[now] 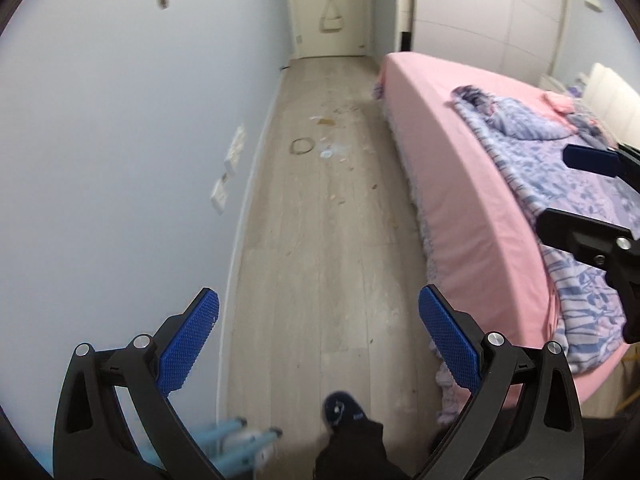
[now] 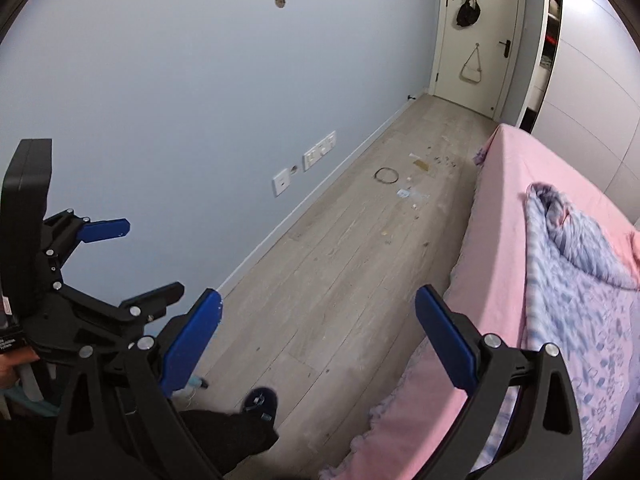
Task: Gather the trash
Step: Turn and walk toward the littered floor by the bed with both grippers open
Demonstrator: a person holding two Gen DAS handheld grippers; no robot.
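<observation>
Left gripper (image 1: 319, 340) jaws wide apart, empty, over bare floor (image 1: 320, 280), right gripper (image 2: 318, 340) likewise spread and empty beside pink bed (image 2: 520, 184), trash (image 2: 412, 194) scattered far ahead on floor near wire ring (image 2: 386, 176), slippered foot (image 2: 260, 402) below

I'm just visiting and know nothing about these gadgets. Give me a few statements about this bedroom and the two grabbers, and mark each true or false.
1. Both grabbers are empty, fingers spread apart. True: the left gripper and right gripper hold nothing.
2. The litter lies on the bed. False: it is scattered on the wooden floor, beside the bed.
3. A thin ring lies on the floor near the litter. True.
4. The bed sheet is green. False: it is pink, with a purple patterned blanket on top.
5. Bags hang on the door at the far end. True.
6. The grabbers are touching the litter. False: it lies far ahead of them.
</observation>
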